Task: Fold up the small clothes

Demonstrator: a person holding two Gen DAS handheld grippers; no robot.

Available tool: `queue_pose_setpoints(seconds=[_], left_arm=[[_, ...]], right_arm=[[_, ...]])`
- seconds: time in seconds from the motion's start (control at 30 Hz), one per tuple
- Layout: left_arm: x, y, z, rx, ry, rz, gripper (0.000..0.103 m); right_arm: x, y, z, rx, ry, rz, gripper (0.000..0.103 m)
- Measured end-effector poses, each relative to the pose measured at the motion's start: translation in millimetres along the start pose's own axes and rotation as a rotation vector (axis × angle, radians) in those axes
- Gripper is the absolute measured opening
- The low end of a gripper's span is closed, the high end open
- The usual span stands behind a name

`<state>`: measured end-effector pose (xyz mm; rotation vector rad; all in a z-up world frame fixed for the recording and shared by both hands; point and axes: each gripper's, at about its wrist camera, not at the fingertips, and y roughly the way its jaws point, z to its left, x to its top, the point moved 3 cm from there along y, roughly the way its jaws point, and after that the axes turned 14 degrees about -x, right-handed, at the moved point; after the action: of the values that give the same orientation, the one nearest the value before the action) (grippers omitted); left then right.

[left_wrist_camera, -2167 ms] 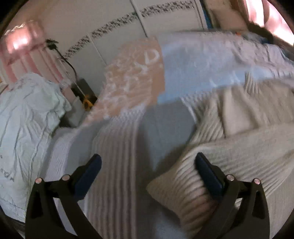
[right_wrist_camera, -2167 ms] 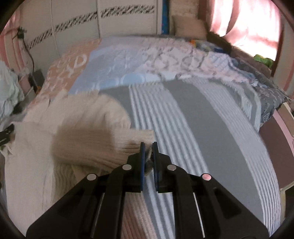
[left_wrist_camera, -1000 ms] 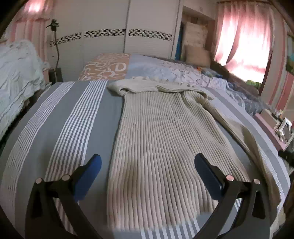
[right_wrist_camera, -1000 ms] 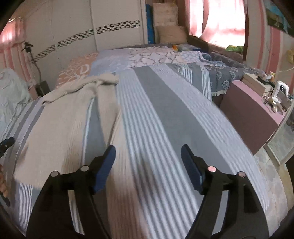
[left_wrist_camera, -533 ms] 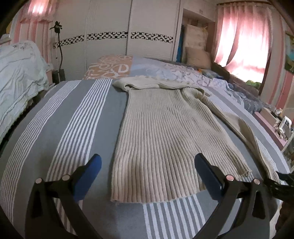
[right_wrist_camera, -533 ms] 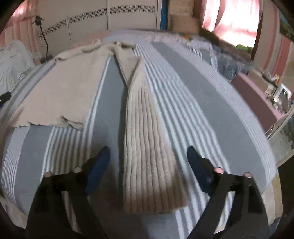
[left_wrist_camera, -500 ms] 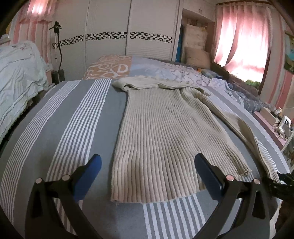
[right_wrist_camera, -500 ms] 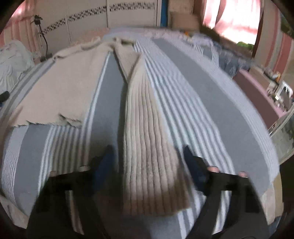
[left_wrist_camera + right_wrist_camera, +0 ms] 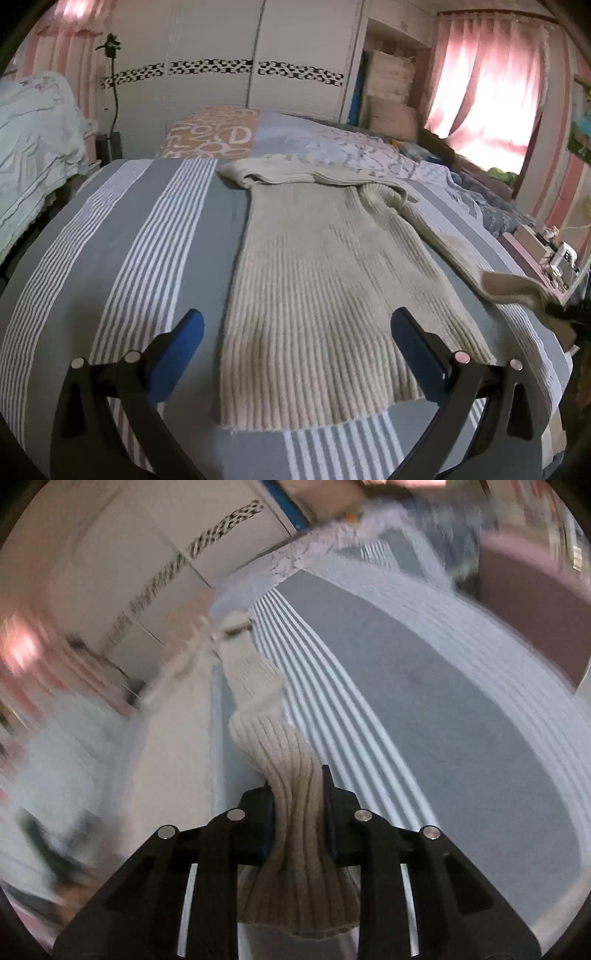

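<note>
Sleeve (image 9: pixel 291 775), ribbed cream knit: half a second ago lying flat, now pinched and lifted by right gripper (image 9: pixel 297 797). Sweater (image 9: pixel 317 280) spread on striped bedspread (image 9: pixel 122 236), neck at 12 o'clock. Left gripper (image 9: pixel 295 347) held wide apart, empty.

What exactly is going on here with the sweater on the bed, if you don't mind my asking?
A person holding a gripper in each hand is folding a cream ribbed sweater spread flat on a grey striped bedspread. The right gripper is shut on the sweater's sleeve near the cuff, which is lifted off the bed. The left gripper is open above the sweater's hem, holding nothing. The body of the sweater is not yet folded.
</note>
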<state>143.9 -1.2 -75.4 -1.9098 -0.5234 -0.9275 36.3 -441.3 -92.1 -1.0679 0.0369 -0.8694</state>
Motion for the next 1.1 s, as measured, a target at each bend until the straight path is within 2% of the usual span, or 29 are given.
queue_pose_setpoints(seconds=[0.03,0.1,0.2,0.33,0.43,0.53,0.67,0.77,0.87,1.03,1.1], left_arm=[[2.9,1.7,-1.7,-0.009,0.002,-0.001,0.102],[7.3,4.0,-5.5,-0.020,0.016,0.002,0.102],[13.4,7.7,-11.1,-0.028,0.039,-0.003,0.102],[27.6,20.6,-13.8,-0.033,0.045,-0.001,0.102],[44.9,36.5,-11.2,0.012,0.058,-0.008,0.102],[66.0,59.1,-0.8,0.075,0.058,0.003,0.102],[105.3,94.5,33.0,0.118,-0.035,0.019,0.102],[129.1,107.1,51.8,0.141,-0.071,-0.011,0.102],[152.3,118.9,70.4,0.130,-0.104,-0.030,0.102],[171.7,130.5,90.4,0.131,-0.113,-0.039,0.102],[175.6,134.1,98.9,0.135,-0.109,-0.037,0.102]], right_arm=[[7.0,1.1,-6.7,0.056,0.055,0.028,0.023],[20.9,-8.9,-9.9,0.058,0.063,0.003,0.023],[32.8,-28.0,2.9,-0.072,-0.012,-0.102,0.023],[51.0,-29.0,20.9,-0.117,-0.032,-0.163,0.023],[83.2,-21.5,32.2,-0.176,-0.014,-0.251,0.023],[114.6,-2.0,43.0,-0.188,0.004,-0.266,0.023],[152.9,40.8,79.0,-0.156,0.025,-0.239,0.023],[170.9,80.2,123.9,-0.088,0.020,-0.186,0.023],[180.9,123.6,173.4,-0.027,0.007,-0.118,0.023],[195.1,188.6,249.7,0.012,-0.029,-0.058,0.024],[191.4,214.8,282.7,0.038,-0.084,0.000,0.030]])
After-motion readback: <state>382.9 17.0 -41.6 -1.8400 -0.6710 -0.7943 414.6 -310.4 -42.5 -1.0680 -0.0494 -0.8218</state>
